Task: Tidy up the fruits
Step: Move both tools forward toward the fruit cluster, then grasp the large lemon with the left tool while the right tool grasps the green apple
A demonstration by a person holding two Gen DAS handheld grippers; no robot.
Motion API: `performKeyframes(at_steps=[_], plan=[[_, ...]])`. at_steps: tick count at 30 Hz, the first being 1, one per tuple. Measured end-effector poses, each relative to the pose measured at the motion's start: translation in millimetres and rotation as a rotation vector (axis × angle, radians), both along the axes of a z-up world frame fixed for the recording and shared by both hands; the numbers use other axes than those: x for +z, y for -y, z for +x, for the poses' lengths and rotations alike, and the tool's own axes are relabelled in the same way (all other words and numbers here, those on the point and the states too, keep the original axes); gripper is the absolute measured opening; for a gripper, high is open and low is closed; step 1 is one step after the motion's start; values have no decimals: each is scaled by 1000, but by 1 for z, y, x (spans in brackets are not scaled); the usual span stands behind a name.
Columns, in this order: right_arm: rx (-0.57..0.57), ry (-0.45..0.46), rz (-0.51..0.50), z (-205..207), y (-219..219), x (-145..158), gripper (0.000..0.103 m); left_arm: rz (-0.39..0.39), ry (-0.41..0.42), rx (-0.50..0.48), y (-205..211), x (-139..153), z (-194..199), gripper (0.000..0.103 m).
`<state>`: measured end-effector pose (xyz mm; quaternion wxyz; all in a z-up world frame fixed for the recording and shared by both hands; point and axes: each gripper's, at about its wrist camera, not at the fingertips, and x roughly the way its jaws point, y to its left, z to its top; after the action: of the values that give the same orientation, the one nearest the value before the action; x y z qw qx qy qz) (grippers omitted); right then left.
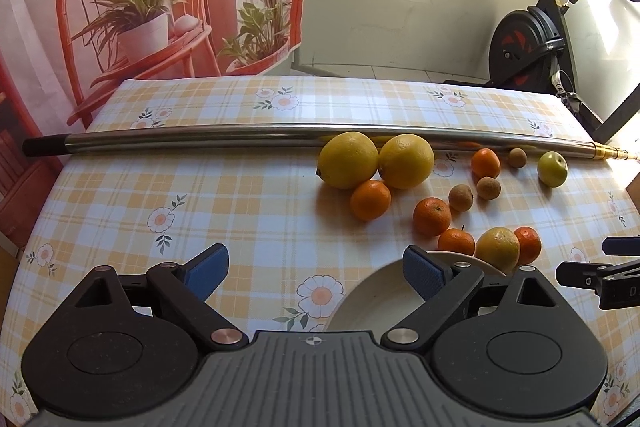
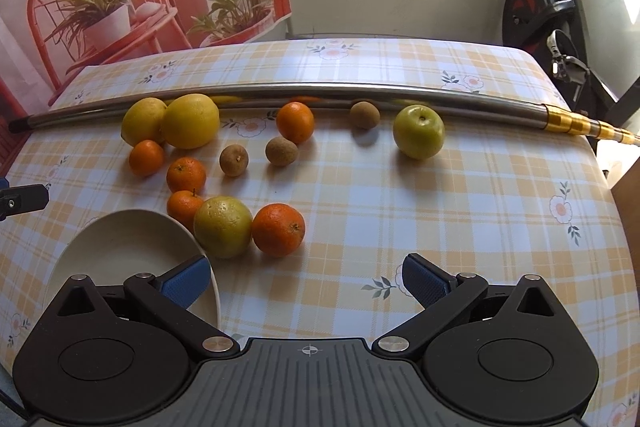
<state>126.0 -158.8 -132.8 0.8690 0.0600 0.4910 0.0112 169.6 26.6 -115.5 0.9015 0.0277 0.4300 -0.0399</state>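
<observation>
Both claws hang open and empty above a checked tablecloth (image 2: 400,211), the sorting of the fruit apparently yet to begin. The right gripper (image 2: 307,279), jaws spread wide, points at an orange mandarin (image 2: 278,230) and a yellow-green citrus (image 2: 223,227) lying just ahead and slightly to its left, the two fruits touching. A cream plate (image 2: 120,247) sits under its left finger, with nothing on it as far as can be seen; the citrus rests against its rim. The left gripper (image 1: 316,269), equally open, has that plate (image 1: 372,301) beneath its right finger. Farther ahead of the right claw lie smaller mandarins, three brown longan-like fruits, two big lemons (image 2: 190,121) against a steel tube (image 2: 360,93), and a green apple (image 2: 418,131) well off to the right. The likely opening move: lower the right claw over the near mandarin, close on it gently so it does not roll, then carry it left onto the plate.
</observation>
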Motion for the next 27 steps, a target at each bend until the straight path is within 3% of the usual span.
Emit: performKeyframes(at_steps=[8, 17, 20, 24, 27], plan=[[21, 32, -4, 13, 15, 9, 99, -10, 15, -19, -2, 3, 23, 90], [-22, 47, -21, 23, 32, 2, 95, -100, 28, -47, -13, -1, 59, 90], [-35, 43, -14, 25, 35, -3, 95, -118, 6, -16, -14, -11, 76, 90], [-53, 37, -1, 29, 38, -7, 94, -216, -59, 75, -19, -31, 111, 74], [-60, 37, -2, 30, 41, -9, 94, -278, -88, 101, -20, -43, 131, 72]])
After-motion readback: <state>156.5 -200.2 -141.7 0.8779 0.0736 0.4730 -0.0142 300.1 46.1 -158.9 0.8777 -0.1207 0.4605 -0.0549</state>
